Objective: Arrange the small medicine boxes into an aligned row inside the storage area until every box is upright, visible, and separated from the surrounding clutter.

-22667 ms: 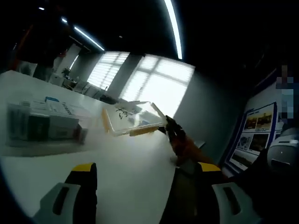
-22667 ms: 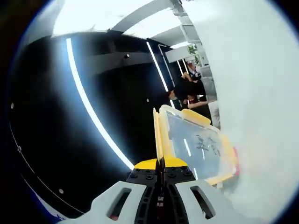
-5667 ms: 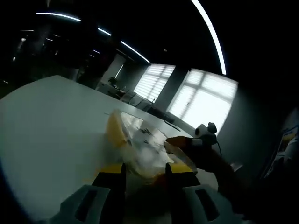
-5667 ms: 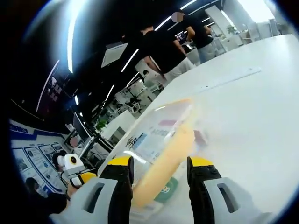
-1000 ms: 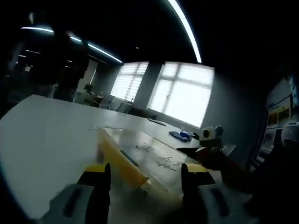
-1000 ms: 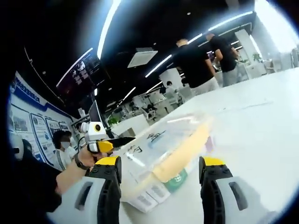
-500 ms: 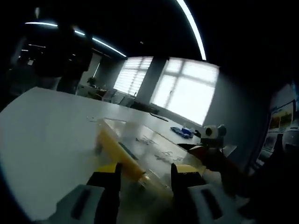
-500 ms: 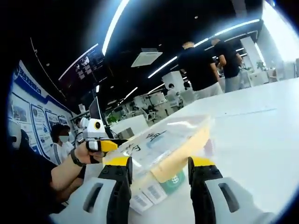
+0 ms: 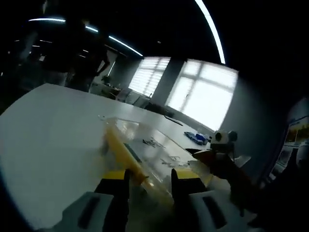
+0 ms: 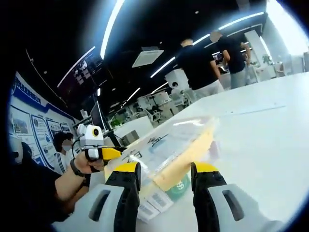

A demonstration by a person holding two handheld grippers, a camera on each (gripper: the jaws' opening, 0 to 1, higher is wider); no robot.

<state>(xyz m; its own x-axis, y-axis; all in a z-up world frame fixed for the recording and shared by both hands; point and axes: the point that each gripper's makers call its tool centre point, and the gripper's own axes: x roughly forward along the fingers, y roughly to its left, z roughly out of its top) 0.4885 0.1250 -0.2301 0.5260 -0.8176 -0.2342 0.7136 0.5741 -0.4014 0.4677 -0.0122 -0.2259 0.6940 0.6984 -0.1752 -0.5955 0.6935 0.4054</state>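
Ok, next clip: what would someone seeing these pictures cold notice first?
Probably the clear plastic box with a yellow edge, lying on the white table right at the right gripper, whose jaws stand on either side of its edge. The same box sits between the jaws of the left gripper in the left gripper view. Small boxes with barcodes show beneath it, and people stand in the dim office behind.

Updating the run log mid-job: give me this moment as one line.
left gripper: jaws around lid's yellow edge | right gripper: jaws around opposite edge | clear lid: over medicine boxes | table: white
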